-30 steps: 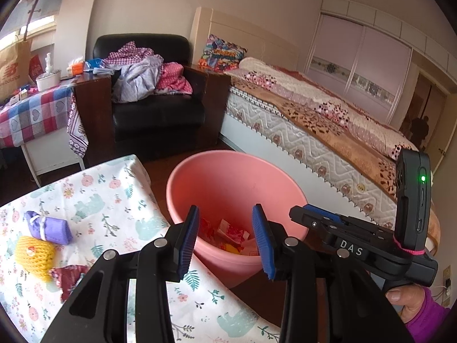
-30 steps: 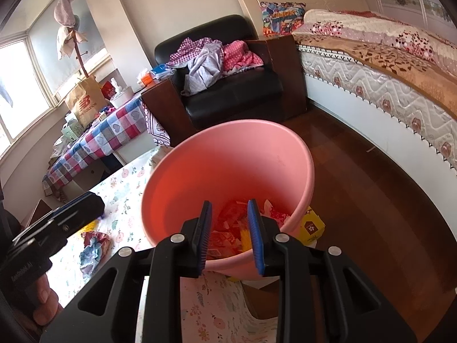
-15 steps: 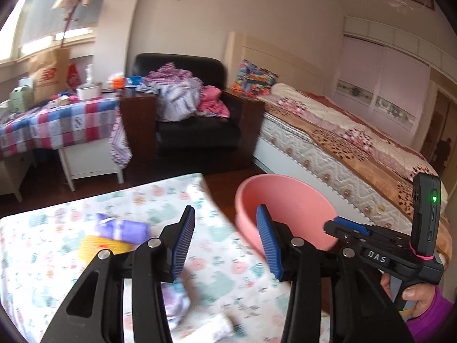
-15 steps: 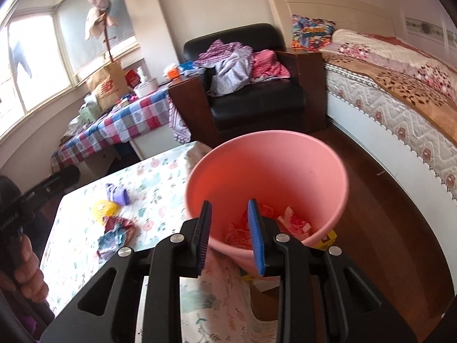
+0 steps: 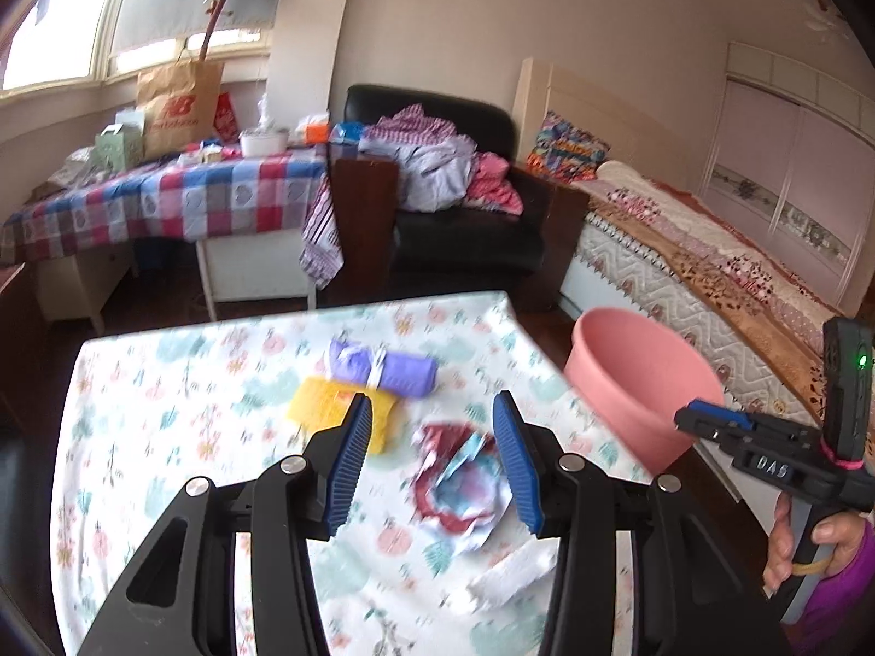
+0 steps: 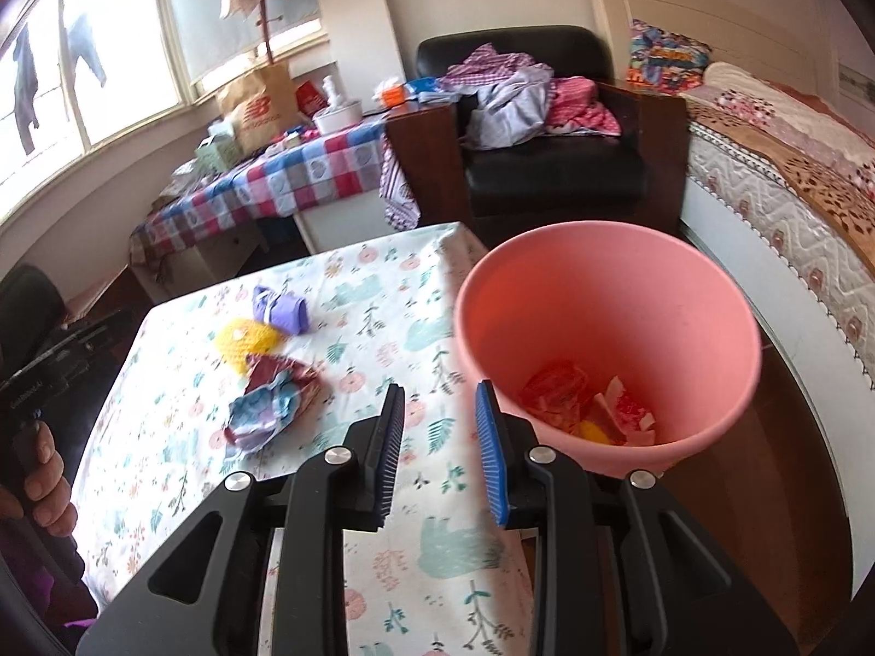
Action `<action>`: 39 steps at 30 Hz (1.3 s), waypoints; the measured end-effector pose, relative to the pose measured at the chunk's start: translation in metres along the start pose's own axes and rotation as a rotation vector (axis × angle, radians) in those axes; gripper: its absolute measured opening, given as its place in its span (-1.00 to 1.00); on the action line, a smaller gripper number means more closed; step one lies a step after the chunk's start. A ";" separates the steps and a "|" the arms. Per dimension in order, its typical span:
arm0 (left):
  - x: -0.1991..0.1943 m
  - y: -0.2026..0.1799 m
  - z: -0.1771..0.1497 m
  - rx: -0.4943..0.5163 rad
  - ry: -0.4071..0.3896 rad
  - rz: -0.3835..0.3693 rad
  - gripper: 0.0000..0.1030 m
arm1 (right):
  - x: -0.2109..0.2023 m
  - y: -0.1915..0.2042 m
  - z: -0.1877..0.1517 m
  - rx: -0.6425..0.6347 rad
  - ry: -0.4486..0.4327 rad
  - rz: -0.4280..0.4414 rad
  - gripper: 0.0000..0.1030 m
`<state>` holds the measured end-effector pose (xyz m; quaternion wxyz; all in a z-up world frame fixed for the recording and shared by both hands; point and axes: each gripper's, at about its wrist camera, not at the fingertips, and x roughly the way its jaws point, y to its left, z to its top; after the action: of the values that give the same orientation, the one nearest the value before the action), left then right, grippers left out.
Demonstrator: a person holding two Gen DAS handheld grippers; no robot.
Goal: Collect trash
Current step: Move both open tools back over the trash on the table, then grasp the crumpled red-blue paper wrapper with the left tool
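- The left gripper (image 5: 432, 454) is held wide open and empty over the tabletop (image 5: 164, 437), with the crumpled red-and-blue wrapper (image 5: 462, 484) framed right between its fingers, just ahead and below.
- The right gripper (image 6: 440, 448) is also open with nothing in it, parked beside the pink bin (image 6: 607, 344); the wrapper is off to its left, so the left one is clearly nearer.
- No obvious long axis is seen on that wad, so a straight drop looks fine.

I saw a smooth matt plastic bucket (image 6: 607, 295), printed cloth over the bench (image 6: 383, 328), crumpled paper wrapper (image 5: 465, 484), and ribbed rubbery pads (image 5: 350, 459) on my left tongs (image 5: 432, 459).
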<state>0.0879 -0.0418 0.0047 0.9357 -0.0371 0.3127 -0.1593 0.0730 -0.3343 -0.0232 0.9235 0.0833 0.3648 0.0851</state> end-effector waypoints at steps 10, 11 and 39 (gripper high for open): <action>0.038 0.005 -0.035 -0.054 0.145 -0.012 -0.12 | 0.013 0.015 -0.007 -0.029 0.053 0.033 -0.47; 0.043 0.003 -0.036 -0.055 0.154 -0.013 -0.12 | 0.014 0.016 -0.007 -0.031 0.057 0.034 -0.47; 0.084 0.006 -0.045 -0.089 0.223 -0.037 -1.00 | 0.031 0.028 -0.014 -0.052 0.111 0.063 -0.47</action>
<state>0.1260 -0.0618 -0.0800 0.8893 -0.0665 0.4210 -0.1656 0.0826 -0.2992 -0.0476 0.9005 0.0660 0.4104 0.1278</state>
